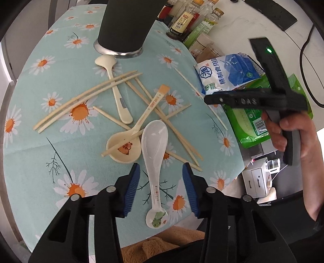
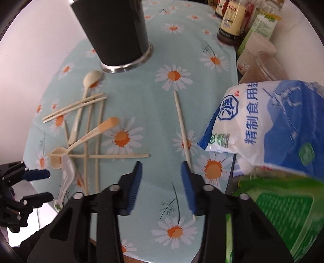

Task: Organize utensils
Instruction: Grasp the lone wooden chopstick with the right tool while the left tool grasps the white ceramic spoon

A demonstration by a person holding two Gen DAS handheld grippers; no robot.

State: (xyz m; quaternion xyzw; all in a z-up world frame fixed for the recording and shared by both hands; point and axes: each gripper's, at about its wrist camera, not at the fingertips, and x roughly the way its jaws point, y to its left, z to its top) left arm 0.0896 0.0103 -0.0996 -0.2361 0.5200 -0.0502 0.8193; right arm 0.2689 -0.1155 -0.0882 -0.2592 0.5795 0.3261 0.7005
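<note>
A tall black utensil cup [image 1: 124, 24] stands at the far side of a daisy-print tablecloth [image 1: 40, 101]; it also shows in the right wrist view [image 2: 115, 32]. Several chopsticks [image 1: 85, 99] lie scattered among a cream spoon [image 1: 119, 95], a cream spoon with a cartoon print [image 1: 129, 139] and a white porcelain spoon [image 1: 154, 153]. My left gripper [image 1: 161, 172] is open, its pads either side of the white spoon's handle. My right gripper [image 2: 161, 165] is open above the cloth, next to a single chopstick [image 2: 182, 125]. The right gripper also shows at the right of the left wrist view [image 1: 263, 97].
A blue-and-white salt bag [image 2: 273, 121] and a green packet [image 2: 283, 208] lie at the table's right edge. Sauce bottles [image 1: 188, 18] and jars [image 2: 261, 56] stand at the back right. A brown fuzzy thing [image 1: 162, 242] lies at the near edge.
</note>
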